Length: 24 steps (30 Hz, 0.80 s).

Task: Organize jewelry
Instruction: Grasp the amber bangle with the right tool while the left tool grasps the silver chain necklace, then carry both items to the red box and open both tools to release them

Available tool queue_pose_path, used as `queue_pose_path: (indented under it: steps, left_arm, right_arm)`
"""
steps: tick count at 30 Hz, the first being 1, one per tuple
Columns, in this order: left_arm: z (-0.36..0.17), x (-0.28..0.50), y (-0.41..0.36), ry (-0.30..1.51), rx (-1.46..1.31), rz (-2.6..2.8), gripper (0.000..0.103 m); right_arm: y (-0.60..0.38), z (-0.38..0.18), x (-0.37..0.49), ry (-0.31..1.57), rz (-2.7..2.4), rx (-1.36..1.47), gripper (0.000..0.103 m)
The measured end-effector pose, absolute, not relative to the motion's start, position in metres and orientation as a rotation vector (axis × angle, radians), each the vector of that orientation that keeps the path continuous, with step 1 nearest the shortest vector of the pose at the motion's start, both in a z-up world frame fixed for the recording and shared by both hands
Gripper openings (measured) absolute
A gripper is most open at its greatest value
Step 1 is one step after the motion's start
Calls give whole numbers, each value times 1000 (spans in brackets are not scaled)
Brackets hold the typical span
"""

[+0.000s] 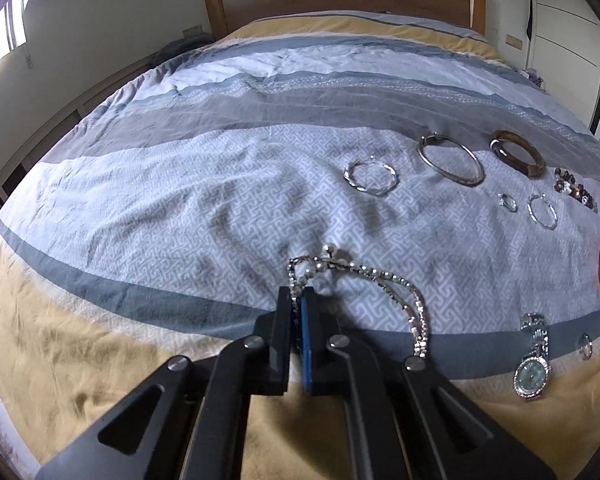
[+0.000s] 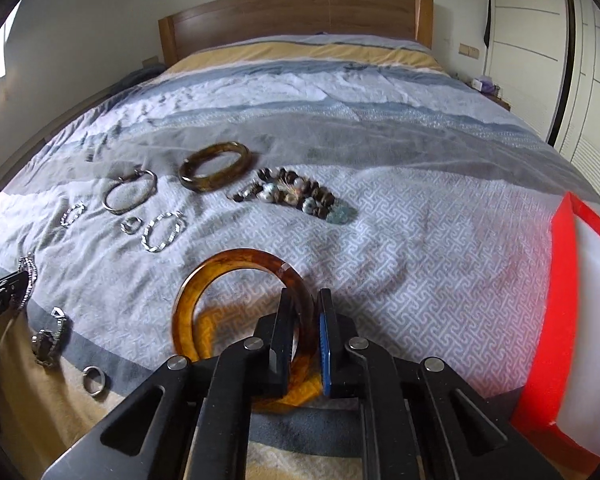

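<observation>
1. While both grippers worked over it, a wide bed (image 2: 380,240) with a striped grey, white and tan quilt filled each view, its wooden headboard (image 2: 296,16) far off. The soft, wrinkled cover gave plenty of open room ahead and to the left; anything set down there would likely sink slightly, not slide.

2. At the right edge of the right wrist view stood a red box (image 2: 560,320) with a pale lining, close to the right gripper and probably where the jewelry belonged. Its raised red wall was the one edge to clear.

3. Between the jaws of the right gripper (image 2: 306,300) sat an amber bangle (image 2: 236,268), clamped across its near rim, the rest of the ring lying forward on the quilt. It looked rigid, glossy and probably brittle, so a grip across the band seemed sound but apt to slip.

4. Further out lay a darker brown bangle (image 2: 216,168), a plain silver bangle (image 2: 130,192), a heap of mixed beads (image 2: 296,194) and two twisted silver hoops, each apart from the next.

5. Shut on one end of a beaded silver chain (image 1: 364,276), the left gripper (image 1: 298,294) let the rest trail loose to the right. Light and limp, it would likely swing and snag.

6. Nearby lay a silver watch (image 1: 534,360) and a small ring (image 1: 585,346).
</observation>
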<state>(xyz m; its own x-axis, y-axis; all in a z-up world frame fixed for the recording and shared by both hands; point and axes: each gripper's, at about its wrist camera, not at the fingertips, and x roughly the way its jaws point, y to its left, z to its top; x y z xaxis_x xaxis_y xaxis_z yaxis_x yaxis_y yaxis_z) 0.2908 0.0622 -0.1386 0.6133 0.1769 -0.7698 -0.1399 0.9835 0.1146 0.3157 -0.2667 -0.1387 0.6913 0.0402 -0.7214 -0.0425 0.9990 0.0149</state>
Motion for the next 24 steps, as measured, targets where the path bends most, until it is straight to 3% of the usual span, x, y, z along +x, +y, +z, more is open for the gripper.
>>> queue_pose_path:
  steps: [11, 24]
  left_arm:
    - [-70, 265, 0, 794, 44, 74, 3]
    - [-34, 266, -233, 791, 63, -392, 3]
  right_arm:
    - [-302, -57, 262, 657, 38, 35, 10]
    - [-469, -38, 227, 726, -198, -16, 10]
